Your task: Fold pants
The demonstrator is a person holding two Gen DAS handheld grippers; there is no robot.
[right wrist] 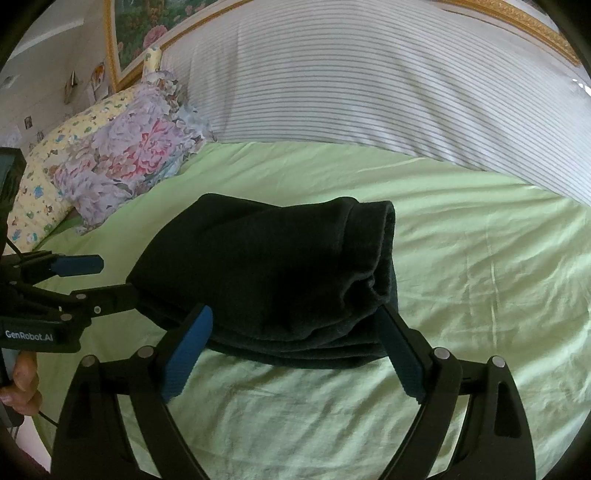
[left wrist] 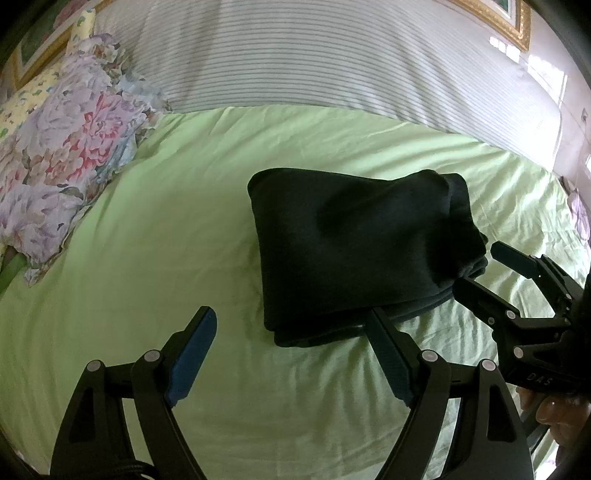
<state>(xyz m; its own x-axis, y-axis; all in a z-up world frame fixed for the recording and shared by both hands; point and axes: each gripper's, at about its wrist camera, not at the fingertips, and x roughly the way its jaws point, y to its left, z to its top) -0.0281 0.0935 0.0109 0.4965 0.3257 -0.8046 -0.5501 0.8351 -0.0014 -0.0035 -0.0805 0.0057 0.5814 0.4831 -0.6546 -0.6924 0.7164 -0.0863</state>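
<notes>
The black pants [left wrist: 354,243] [right wrist: 266,266] lie folded into a thick rectangular stack on the green bed sheet [left wrist: 166,240] [right wrist: 480,277]. My left gripper [left wrist: 291,312] is open, just in front of the stack's near left corner, with nothing clamped. In the right wrist view the left gripper [right wrist: 118,277] sits at the stack's left edge, its lower finger touching the cloth. My right gripper [right wrist: 291,310] is open wide, its fingers straddling the near edge of the stack. In the left wrist view the right gripper [left wrist: 476,266] is at the stack's right edge.
A floral pillow [left wrist: 62,155] [right wrist: 129,158] and a yellow patterned pillow [right wrist: 40,177] lie at the far left. A striped white blanket [left wrist: 314,55] [right wrist: 369,85] runs along the back. A gold-framed picture [right wrist: 147,33] hangs behind. A hand [right wrist: 22,384] holds the left gripper's handle.
</notes>
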